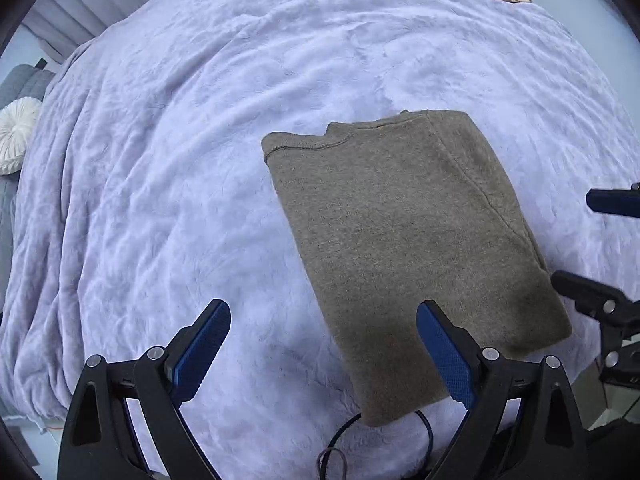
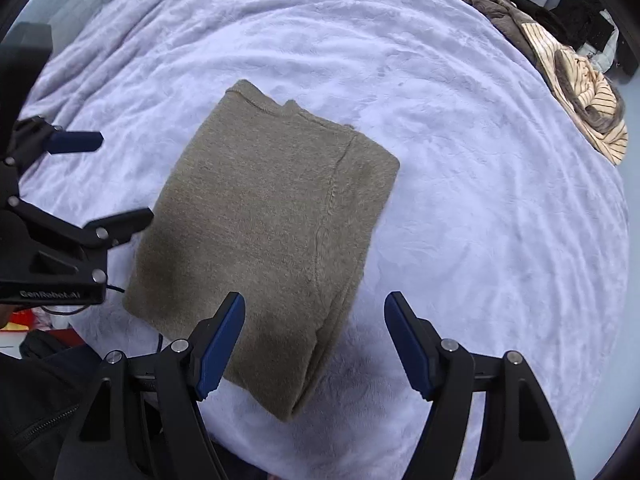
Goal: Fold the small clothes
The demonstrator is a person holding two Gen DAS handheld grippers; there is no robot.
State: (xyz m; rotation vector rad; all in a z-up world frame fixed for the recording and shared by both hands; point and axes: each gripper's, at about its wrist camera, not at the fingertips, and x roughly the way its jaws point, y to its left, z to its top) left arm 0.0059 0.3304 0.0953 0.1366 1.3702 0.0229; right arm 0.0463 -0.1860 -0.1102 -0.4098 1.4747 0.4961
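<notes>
A grey-brown knit sweater point(image 1: 404, 240) lies folded into a long rectangle on the lilac blanket point(image 1: 180, 160); it also shows in the right wrist view point(image 2: 264, 232). My left gripper point(image 1: 324, 314) is open and empty above the sweater's near left corner. My right gripper point(image 2: 314, 306) is open and empty above the sweater's near right edge. The right gripper shows at the right edge of the left wrist view point(image 1: 596, 240), and the left gripper at the left edge of the right wrist view point(image 2: 112, 178). Neither touches the sweater.
A heap of striped and dark clothes point(image 2: 568, 64) lies at the far right of the lilac blanket point(image 2: 480, 160). A white round cushion point(image 1: 16, 132) sits at the far left. A black cable point(image 1: 424, 424) lies at the near edge.
</notes>
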